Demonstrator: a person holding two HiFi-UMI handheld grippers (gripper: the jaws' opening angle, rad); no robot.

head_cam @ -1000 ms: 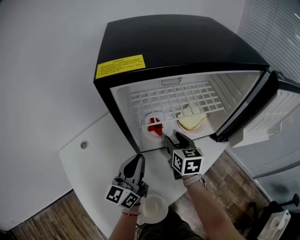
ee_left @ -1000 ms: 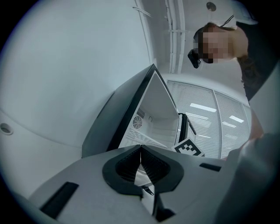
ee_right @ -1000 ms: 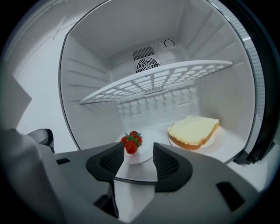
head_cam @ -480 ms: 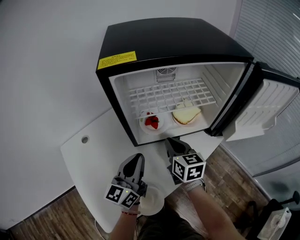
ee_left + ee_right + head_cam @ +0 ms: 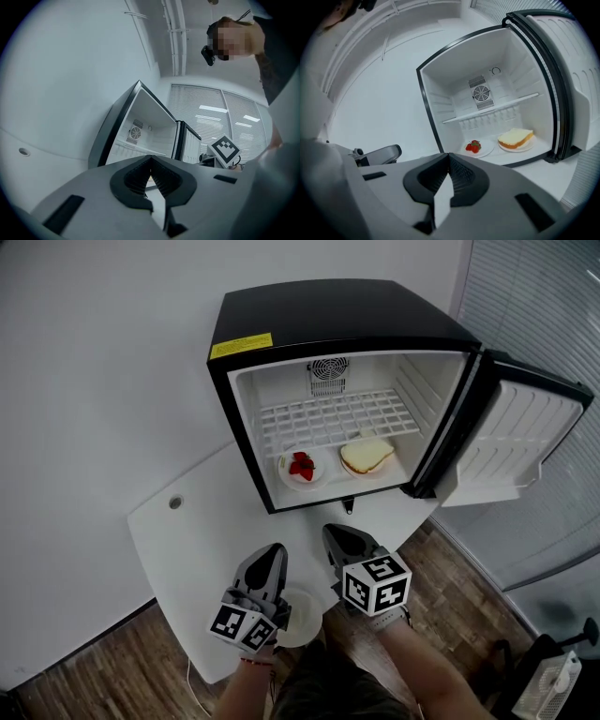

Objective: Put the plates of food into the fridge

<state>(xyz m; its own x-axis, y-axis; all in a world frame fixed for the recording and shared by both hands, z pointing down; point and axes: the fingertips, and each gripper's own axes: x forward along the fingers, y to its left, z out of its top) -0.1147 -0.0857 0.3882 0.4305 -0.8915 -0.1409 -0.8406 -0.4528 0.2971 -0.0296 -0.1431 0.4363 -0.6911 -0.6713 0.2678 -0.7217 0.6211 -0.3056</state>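
Note:
The black mini fridge (image 5: 337, 315) stands open on the white table (image 5: 187, 531). On its floor sit two plates: strawberries (image 5: 302, 468) on the left, a slice of bread or cake (image 5: 367, 457) on the right. The right gripper view shows both, strawberries (image 5: 476, 146) and slice (image 5: 515, 138), under the wire shelf. My right gripper (image 5: 333, 535) is shut and empty, well in front of the fridge opening. My left gripper (image 5: 272, 554) hangs beside it, jaws together with nothing in them. Each gripper's own view, left (image 5: 151, 158) and right (image 5: 448, 154), shows its jaws meeting at the tip.
The fridge door (image 5: 516, 427) swings wide to the right, over the wooden floor. A white bowl (image 5: 302, 617) lies on the table's near edge below my left gripper. A round hole (image 5: 175, 502) marks the table at the left. A white wall stands behind.
Both grippers have drawn back from the fridge mouth toward the person. The right jaws, open near the plates a second ago, have shut on nothing. Both plates stay inside.

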